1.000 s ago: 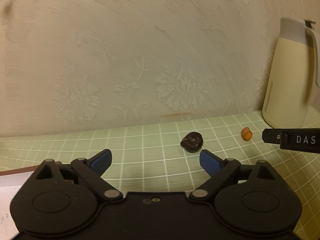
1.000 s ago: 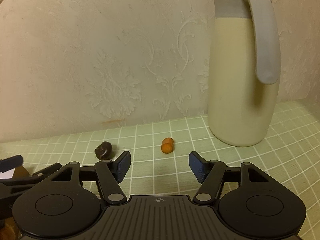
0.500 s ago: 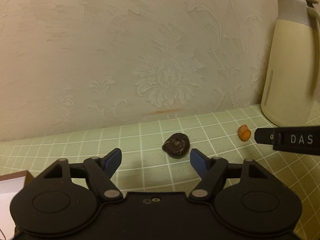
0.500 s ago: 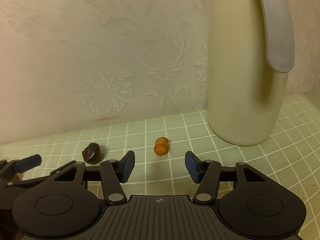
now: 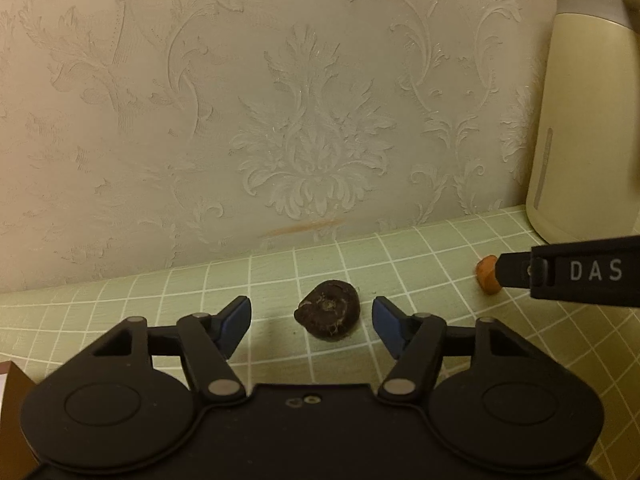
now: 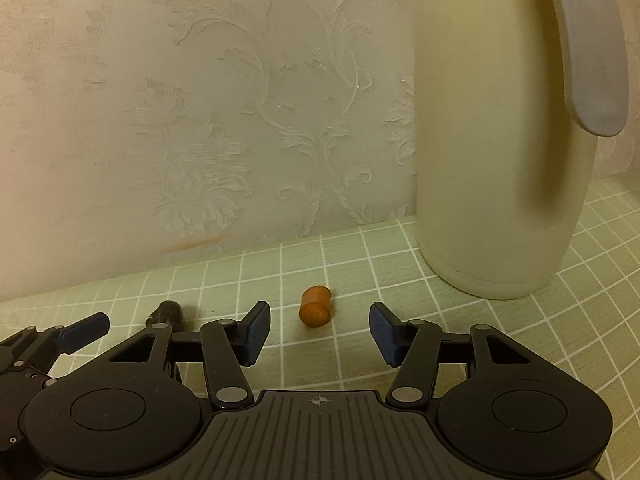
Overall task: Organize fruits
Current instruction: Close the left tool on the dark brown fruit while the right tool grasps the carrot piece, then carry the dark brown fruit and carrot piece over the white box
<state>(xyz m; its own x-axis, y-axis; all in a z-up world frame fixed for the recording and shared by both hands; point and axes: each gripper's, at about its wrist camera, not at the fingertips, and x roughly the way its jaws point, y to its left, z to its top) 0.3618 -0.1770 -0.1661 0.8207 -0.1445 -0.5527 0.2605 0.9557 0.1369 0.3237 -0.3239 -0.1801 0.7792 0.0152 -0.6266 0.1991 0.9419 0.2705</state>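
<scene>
The left claw [image 5: 311, 322] stands about half open and its jaws are closing; the dark brown wrinkled round fruit [image 5: 328, 314] sits on the worktop in line with the gap at the blue pads [image 5: 236, 326], clear of both — nothing is gripped. The right claw [image 6: 316, 328] is also about half open, its pads apart, and the small orange oblong fruit [image 6: 315, 306] lies just beyond the tips, centred on the gap and untouched.

Two fruits are in view, one dark and one orange, near each other on the pale green worktop with a white grid [image 6: 360, 264], close to the embossed cream wallpaper [image 5: 280, 100]. Two claws show, each seen at the edge of the other's camera.

One container stands there — a tall cream plastic jug with a grey lid and handle [image 6: 492, 140], upright on the worktop to the right of the orange fruit. What it holds cannot be told. A brown box corner [image 5: 12, 400] shows at the lower left edge of the left view.
</scene>
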